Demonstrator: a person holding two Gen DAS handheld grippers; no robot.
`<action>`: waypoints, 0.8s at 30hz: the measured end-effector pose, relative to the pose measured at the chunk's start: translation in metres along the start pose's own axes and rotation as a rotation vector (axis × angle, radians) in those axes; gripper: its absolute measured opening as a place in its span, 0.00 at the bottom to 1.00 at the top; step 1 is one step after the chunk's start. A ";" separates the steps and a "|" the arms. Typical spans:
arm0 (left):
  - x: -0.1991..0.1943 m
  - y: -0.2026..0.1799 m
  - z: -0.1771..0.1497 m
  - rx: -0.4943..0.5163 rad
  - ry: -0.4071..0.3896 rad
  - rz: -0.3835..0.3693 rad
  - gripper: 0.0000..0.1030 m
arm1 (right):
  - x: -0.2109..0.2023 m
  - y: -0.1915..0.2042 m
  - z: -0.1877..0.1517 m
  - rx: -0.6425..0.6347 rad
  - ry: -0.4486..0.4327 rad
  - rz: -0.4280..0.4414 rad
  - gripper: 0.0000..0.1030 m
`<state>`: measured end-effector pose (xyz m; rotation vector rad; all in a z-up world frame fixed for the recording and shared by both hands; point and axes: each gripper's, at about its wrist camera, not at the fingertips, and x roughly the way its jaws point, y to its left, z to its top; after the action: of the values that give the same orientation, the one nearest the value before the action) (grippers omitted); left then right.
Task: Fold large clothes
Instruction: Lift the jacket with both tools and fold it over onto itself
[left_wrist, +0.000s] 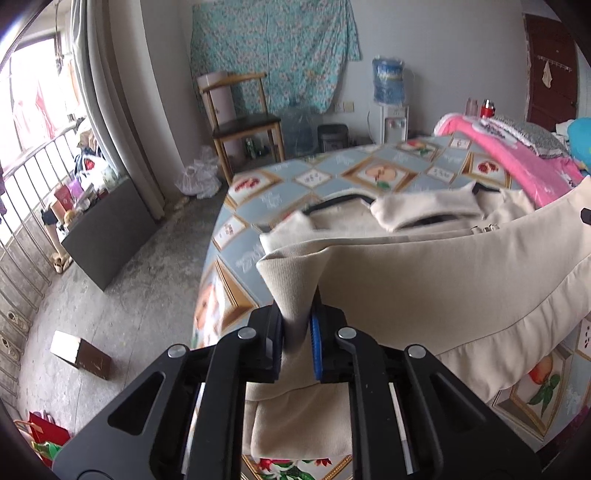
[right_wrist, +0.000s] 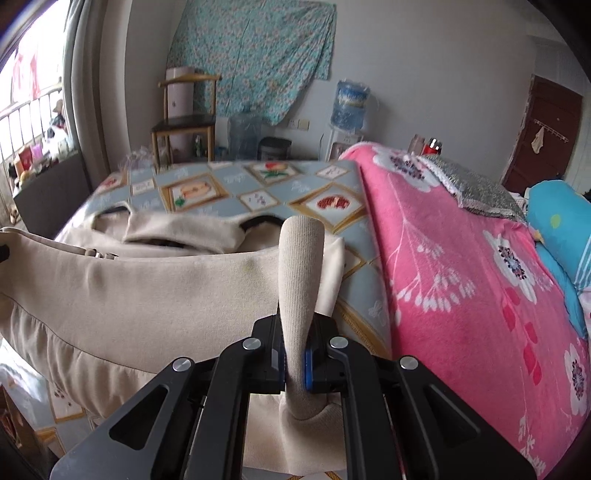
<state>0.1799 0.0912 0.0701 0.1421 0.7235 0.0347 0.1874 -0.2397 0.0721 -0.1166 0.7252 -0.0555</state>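
While both grippers clamp its ribbed hem, a beige coat (left_wrist: 424, 280) hangs stretched between them above a bed (left_wrist: 332, 173) — the left gripper (left_wrist: 297, 339) pinching one bunched corner of the knit band, the right gripper (right_wrist: 294, 354) pinching the other. Each pair of jaws is drawn narrow, with only the fold of ribbed cloth between the pads, and the fabric stands up in a twisted tuft above the right one. From the lifted hem the coat runs back down to the bed, where its collar and upper part lie flat on the fruit-patterned sheet (right_wrist: 207, 188). A seam crosses the raised panel near its lower edge. Beside the coat, on the right gripper's side, a pink flowered blanket (right_wrist: 461, 266) is heaped on the bed, with a grey cloth (right_wrist: 476, 192) on top and a blue pillow (right_wrist: 557, 218) beyond. Against the far wall stand a wooden chair (left_wrist: 243, 122) and a water dispenser (left_wrist: 389, 110) — a teal flowered sheet (left_wrist: 273, 51) is pinned up behind them. On the concrete floor to the left lies a small box (left_wrist: 79, 352), near a barred window (left_wrist: 33, 155).
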 end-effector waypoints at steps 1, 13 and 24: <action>-0.003 0.001 0.007 0.002 -0.016 -0.001 0.11 | -0.002 -0.002 0.005 0.006 -0.015 0.002 0.07; 0.058 -0.003 0.098 0.080 -0.052 0.031 0.11 | 0.074 -0.018 0.090 0.027 -0.063 0.050 0.06; 0.217 -0.002 0.125 0.068 0.229 0.013 0.12 | 0.230 -0.020 0.097 0.067 0.171 0.099 0.06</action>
<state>0.4255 0.0919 0.0199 0.2099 0.9529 0.0390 0.4239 -0.2725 -0.0046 -0.0118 0.8980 0.0053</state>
